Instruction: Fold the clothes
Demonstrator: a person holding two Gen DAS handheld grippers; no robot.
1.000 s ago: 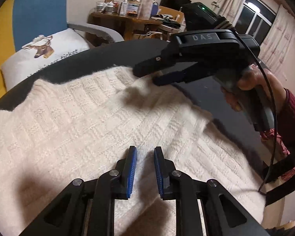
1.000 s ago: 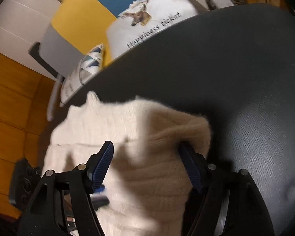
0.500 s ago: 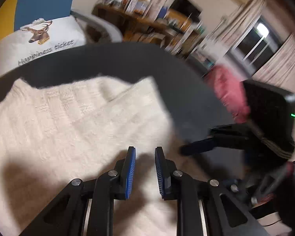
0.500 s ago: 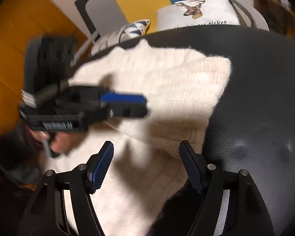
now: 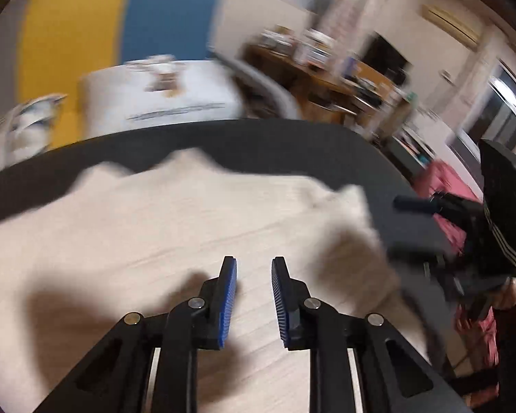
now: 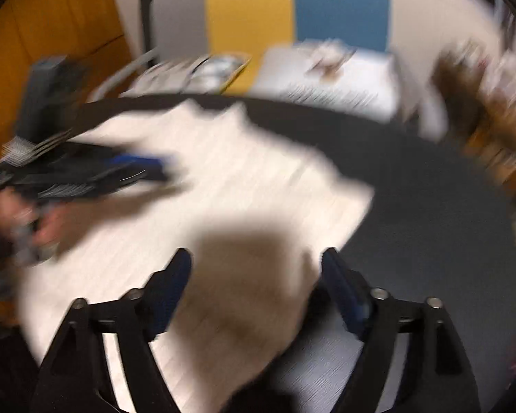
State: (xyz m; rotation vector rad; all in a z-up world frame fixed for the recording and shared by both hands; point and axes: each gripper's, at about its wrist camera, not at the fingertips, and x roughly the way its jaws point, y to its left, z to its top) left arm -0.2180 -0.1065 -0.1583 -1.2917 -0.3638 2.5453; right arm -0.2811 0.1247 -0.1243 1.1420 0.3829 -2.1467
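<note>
A cream knitted sweater (image 5: 189,223) lies spread on the round black table (image 5: 258,144), its right edge folded in a straight line. My left gripper (image 5: 253,296) hovers over the sweater's near part, open by a narrow gap with nothing between the blue pads. In the left wrist view my right gripper (image 5: 409,225) sits off the sweater's right corner. The right wrist view is blurred: the right gripper (image 6: 256,275) stands wide open above the sweater (image 6: 223,172) at its right edge, casting a shadow. The left gripper (image 6: 137,168) and a hand (image 6: 48,223) hang over the sweater's left side.
Behind the table is a white pillow (image 5: 161,99) with a deer print, against a yellow and blue sofa back (image 5: 120,24). A cluttered wooden desk (image 5: 326,72) stands at the back right. A red-sleeved arm (image 5: 481,323) is at the right edge. Bare dark tabletop (image 6: 430,241) lies right of the sweater.
The right gripper, which had its open jaws around the sweater's folded edge, has drawn back to the right. Both cameras have pulled back and up, and both views are now motion-blurred.
</note>
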